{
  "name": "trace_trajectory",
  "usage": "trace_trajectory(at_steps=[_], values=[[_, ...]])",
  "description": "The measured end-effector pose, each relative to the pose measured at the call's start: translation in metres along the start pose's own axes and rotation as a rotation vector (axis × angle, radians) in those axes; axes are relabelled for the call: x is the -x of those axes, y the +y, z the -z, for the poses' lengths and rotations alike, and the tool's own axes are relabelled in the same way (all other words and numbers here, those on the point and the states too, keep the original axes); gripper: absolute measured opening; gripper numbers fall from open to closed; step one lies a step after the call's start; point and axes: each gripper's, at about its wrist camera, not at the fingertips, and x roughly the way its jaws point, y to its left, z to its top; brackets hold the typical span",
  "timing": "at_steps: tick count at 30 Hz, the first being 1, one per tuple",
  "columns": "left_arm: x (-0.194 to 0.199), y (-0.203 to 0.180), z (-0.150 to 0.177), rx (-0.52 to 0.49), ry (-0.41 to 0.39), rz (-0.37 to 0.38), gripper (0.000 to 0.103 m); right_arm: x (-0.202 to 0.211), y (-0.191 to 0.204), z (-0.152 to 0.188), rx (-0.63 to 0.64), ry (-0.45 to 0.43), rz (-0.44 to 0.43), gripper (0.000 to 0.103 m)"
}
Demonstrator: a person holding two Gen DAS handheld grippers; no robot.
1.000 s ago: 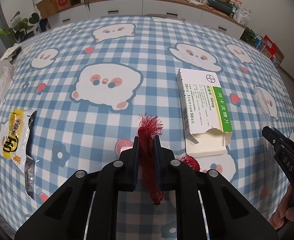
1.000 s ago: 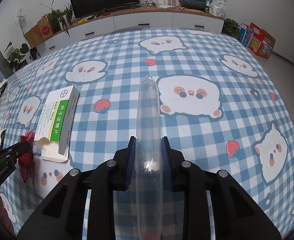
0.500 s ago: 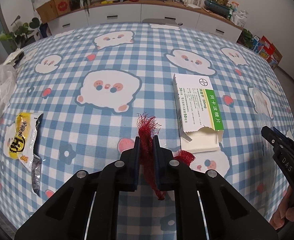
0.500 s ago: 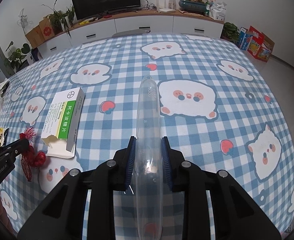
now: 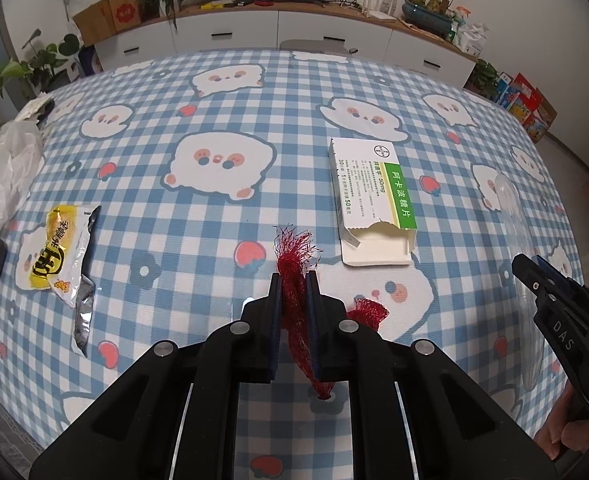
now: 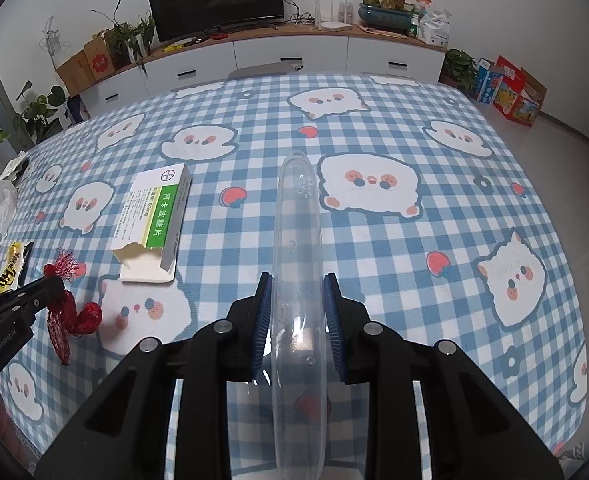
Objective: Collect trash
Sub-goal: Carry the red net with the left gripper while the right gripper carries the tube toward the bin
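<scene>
Taking the torn medicine box on the checked counter as the landmark and reading leftward first: well to its left, at the counter's edge, lies a crumpled white plastic bag, probably where the trash is meant to go, though its mouth is cut off and cannot be made out. Between bag and box lies a yellow snack wrapper, its long axis running roughly toward the camera. Just left of the box's torn end, the left tool is clamped on a bunched red mesh net, which hangs clear of the cloth with a frayed tuft above the pads and a tail below. Right of the box, the right tool is closed firmly around a long clear plastic case, whose long axis points away along the fingers. The left hand is the nearer to the bag, so its load likely goes first. Whether the box is empty is hard to tell.
</scene>
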Motion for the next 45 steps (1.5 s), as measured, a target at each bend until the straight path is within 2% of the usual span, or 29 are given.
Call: trace_trajectory(at_steps=[19, 45], values=[[0.040, -0.002, 0.038, -0.031, -0.041, -0.013, 0.010, 0.047, 0.000, 0.026, -0.006, -0.054, -0.014, 0.025], [0.101, -0.009, 0.115, -0.042, -0.129, 0.060, 0.010, 0.124, 0.003, 0.094, -0.008, -0.117, -0.055, 0.025]])
